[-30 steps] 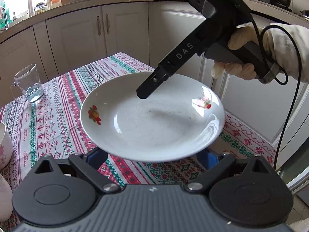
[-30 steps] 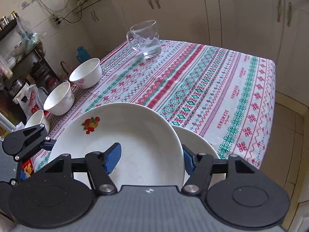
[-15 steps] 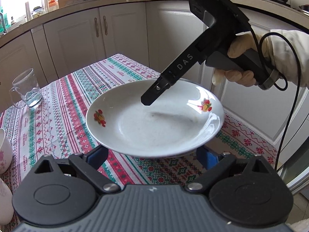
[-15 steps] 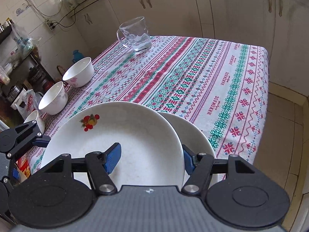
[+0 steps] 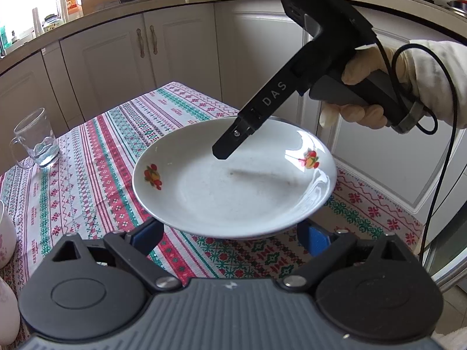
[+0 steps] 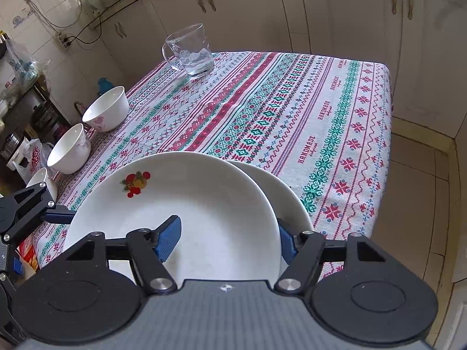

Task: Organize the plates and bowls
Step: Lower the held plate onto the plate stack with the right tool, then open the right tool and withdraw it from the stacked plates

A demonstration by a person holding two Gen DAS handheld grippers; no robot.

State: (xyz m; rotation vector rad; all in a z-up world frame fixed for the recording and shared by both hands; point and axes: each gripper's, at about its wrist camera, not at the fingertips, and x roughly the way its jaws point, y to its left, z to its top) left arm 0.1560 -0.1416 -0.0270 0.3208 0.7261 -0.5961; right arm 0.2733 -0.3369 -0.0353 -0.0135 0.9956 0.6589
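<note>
My right fingers [image 6: 226, 240] straddle the rim of the top plate [image 6: 186, 213], the one with the small fruit print. One blue pad is over its inside and the other is outside its right edge. They have just been opening, and neither pad looks pressed against the plate. That plate lies on the lower plate [image 6: 292, 201], shifted a little to the left, so a crescent of the lower one shows. Both are at the near edge of the table [image 6: 335, 110], close to its near right corner.

My left fingers [image 5: 230, 236] are spread wide with nothing between them, low in front of the plates and just short of the top rim. My gloved right hand [image 5: 364, 93] wraps the handle. Three bowls [image 6: 106, 108] line the table's left edge, apart from one another. A glass mug [image 6: 189, 49] stands upright near the far left corner.
</note>
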